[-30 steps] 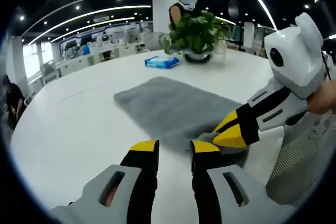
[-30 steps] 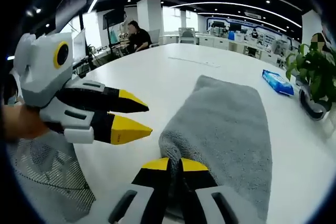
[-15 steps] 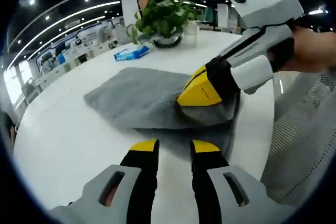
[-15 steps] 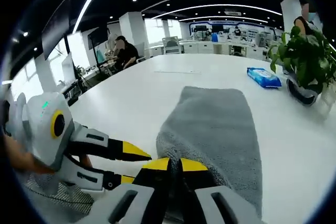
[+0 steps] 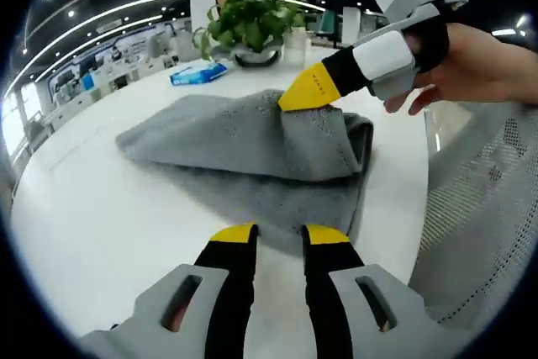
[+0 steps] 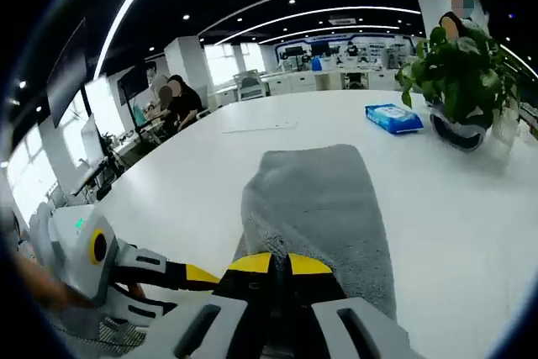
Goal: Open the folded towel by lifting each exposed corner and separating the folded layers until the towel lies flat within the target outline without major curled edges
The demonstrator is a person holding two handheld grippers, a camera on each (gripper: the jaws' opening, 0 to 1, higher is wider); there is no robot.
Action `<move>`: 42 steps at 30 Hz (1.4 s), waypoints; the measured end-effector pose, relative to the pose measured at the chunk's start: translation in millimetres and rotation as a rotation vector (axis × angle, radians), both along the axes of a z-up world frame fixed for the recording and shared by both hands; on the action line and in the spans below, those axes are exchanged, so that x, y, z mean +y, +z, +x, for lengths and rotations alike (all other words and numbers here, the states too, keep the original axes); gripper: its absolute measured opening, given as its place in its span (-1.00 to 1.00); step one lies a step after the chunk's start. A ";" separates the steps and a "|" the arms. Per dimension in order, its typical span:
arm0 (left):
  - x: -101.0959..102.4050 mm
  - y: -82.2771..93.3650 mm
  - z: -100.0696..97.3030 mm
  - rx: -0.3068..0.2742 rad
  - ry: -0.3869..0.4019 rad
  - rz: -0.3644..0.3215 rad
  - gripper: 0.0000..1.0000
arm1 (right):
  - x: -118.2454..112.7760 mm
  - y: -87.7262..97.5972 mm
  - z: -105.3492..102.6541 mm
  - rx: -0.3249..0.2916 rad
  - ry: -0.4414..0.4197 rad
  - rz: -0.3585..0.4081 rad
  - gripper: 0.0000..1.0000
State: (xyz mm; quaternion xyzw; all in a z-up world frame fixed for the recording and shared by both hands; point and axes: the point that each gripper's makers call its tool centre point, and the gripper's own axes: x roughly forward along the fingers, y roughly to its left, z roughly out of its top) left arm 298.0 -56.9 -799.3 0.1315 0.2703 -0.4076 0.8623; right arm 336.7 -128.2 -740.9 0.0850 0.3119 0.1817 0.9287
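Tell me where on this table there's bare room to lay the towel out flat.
The widest bare stretch of white table lies left of the grey towel in the right gripper view. It gets crowded beyond the towel, by the blue packet and potted plant, and near the left gripper.

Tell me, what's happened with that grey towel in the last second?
The right gripper, shut on the towel corner throughout, has lifted it off the table and peeled the top layer back. The left gripper stayed open beside it; the plant and blue packet stayed put.
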 end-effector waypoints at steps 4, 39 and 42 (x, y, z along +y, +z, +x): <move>-0.2 0.0 -0.4 -0.005 -0.001 0.002 -0.59 | -20.3 4.4 3.6 0.008 -0.094 0.085 -0.98; 2.7 -1.3 -0.3 0.022 0.026 -0.028 -0.57 | -121.9 -0.5 -8.5 0.028 -0.281 -0.117 -1.00; 2.8 -1.2 -0.6 0.022 0.027 -0.027 -0.57 | -130.8 -2.1 -11.5 0.043 -0.297 -0.130 -1.00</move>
